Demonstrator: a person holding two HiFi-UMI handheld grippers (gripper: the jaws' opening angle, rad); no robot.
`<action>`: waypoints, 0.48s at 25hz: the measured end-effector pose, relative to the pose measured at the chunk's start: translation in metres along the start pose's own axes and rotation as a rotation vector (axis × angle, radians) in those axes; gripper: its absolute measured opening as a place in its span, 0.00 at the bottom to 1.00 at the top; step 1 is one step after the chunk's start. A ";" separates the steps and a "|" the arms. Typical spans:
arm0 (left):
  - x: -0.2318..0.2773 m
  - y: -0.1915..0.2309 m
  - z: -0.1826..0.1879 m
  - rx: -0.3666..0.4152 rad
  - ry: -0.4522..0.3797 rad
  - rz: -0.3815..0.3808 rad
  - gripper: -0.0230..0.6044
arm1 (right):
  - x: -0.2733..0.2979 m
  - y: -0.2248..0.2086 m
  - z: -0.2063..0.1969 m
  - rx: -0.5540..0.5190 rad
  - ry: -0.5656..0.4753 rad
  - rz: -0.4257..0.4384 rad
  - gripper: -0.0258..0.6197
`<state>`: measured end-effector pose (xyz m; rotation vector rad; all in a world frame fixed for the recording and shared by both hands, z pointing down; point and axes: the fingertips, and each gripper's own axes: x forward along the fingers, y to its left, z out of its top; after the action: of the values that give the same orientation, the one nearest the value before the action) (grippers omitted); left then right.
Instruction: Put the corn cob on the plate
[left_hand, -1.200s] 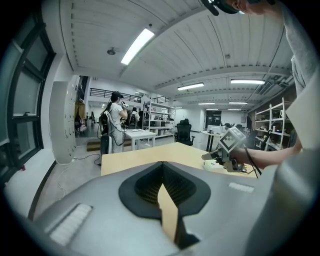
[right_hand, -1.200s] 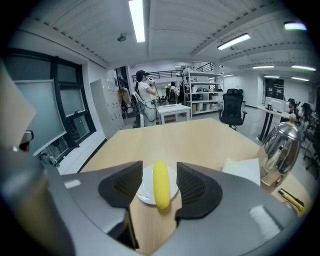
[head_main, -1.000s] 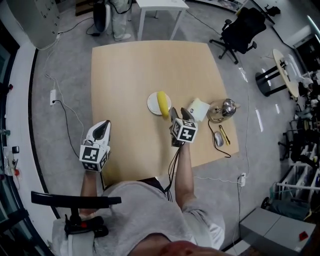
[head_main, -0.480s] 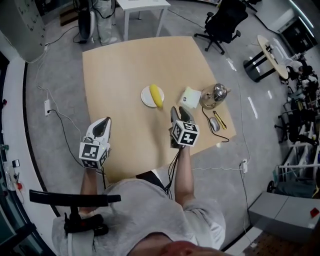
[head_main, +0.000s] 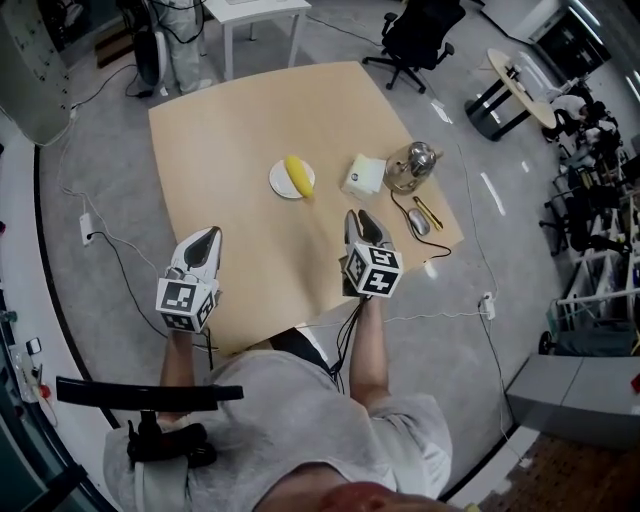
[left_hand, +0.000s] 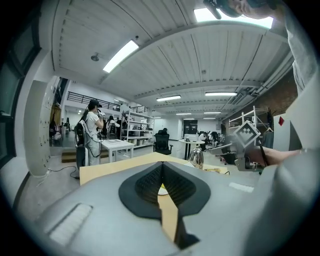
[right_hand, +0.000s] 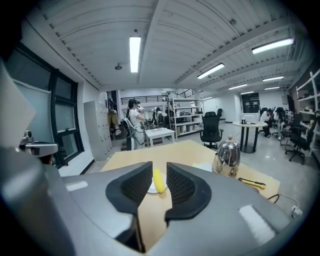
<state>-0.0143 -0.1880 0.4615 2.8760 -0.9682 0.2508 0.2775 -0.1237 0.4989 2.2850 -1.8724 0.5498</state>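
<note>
Head view: the corn cob (head_main: 297, 176) lies across the white plate (head_main: 279, 184) near the middle of the wooden table (head_main: 230, 130), well apart from both grippers. Beside the plate sit a pale box (head_main: 364, 175) and a metal kettle (head_main: 412, 160). The right gripper (head_main: 358, 217), over the table's near edge, has just been closing its jaws to a narrow gap with nothing between them. The left gripper (head_main: 205, 236) has its jaws together, empty

The yellow corn cob (head_main: 297, 176) lies on the round white plate (head_main: 277, 181), ahead-left of the right gripper (head_main: 361, 217); the shiny metal kettle (head_main: 411, 164) stands ahead-right.
</note>
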 end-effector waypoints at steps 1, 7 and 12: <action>0.000 -0.003 0.000 0.004 -0.002 -0.010 0.07 | -0.007 0.000 0.000 0.001 -0.009 -0.007 0.18; -0.005 -0.023 0.006 0.024 -0.016 -0.069 0.07 | -0.050 -0.003 0.002 0.004 -0.054 -0.054 0.15; -0.006 -0.038 0.013 0.038 -0.032 -0.113 0.07 | -0.080 -0.004 -0.001 0.012 -0.081 -0.086 0.14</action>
<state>0.0055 -0.1557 0.4466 2.9658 -0.8107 0.2169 0.2687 -0.0489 0.4716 2.4165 -1.7996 0.4656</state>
